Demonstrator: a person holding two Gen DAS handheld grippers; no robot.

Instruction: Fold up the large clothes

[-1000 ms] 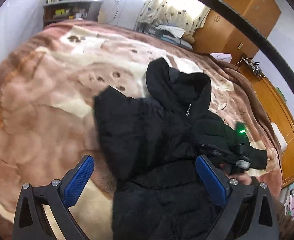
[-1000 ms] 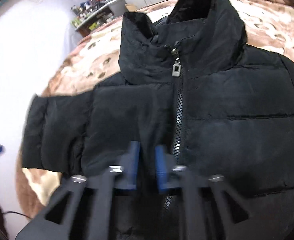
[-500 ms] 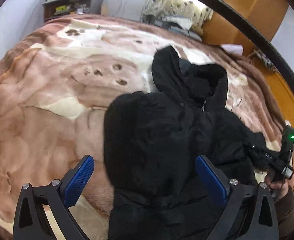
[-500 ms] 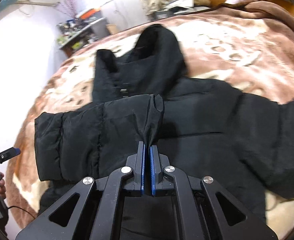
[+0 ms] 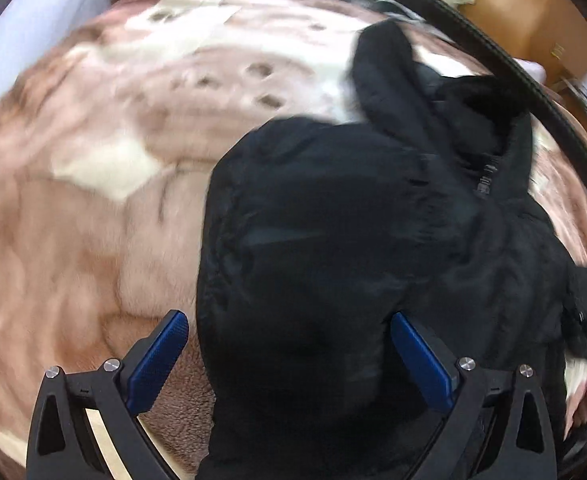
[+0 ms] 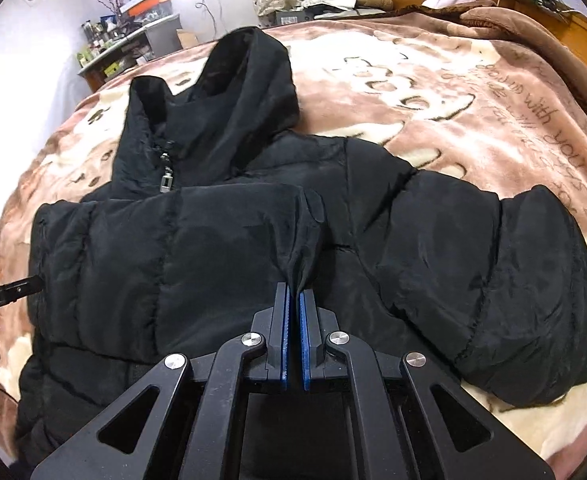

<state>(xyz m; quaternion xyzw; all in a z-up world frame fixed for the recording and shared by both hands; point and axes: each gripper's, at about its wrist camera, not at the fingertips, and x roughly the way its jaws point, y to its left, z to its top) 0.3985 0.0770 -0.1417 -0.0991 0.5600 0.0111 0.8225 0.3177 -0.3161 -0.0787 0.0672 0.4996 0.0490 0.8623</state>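
Pinching fold of black jacket [image 6: 253, 248] in my right tongs [image 6: 293, 316], clenched at lower centre of frame. Jacket spread on bed blanket [image 6: 473, 92], hood [image 6: 249, 80] toward upper left, one sleeve [image 6: 533, 280] at right. My left tongs [image 5: 289, 356] spread wide over jacket, gripping nothing.

The jacket [image 6: 221, 248] is black quilted cloth with a faint sheen and a small metal zipper pull [image 6: 166, 181]; under it the blanket [image 6: 473, 120] is plush, fuzzy fleece. The right gripper [image 6: 293, 300] is matt black plastic with blue textured pads [image 6: 304, 344] and shiny metal screws [image 6: 252, 339]
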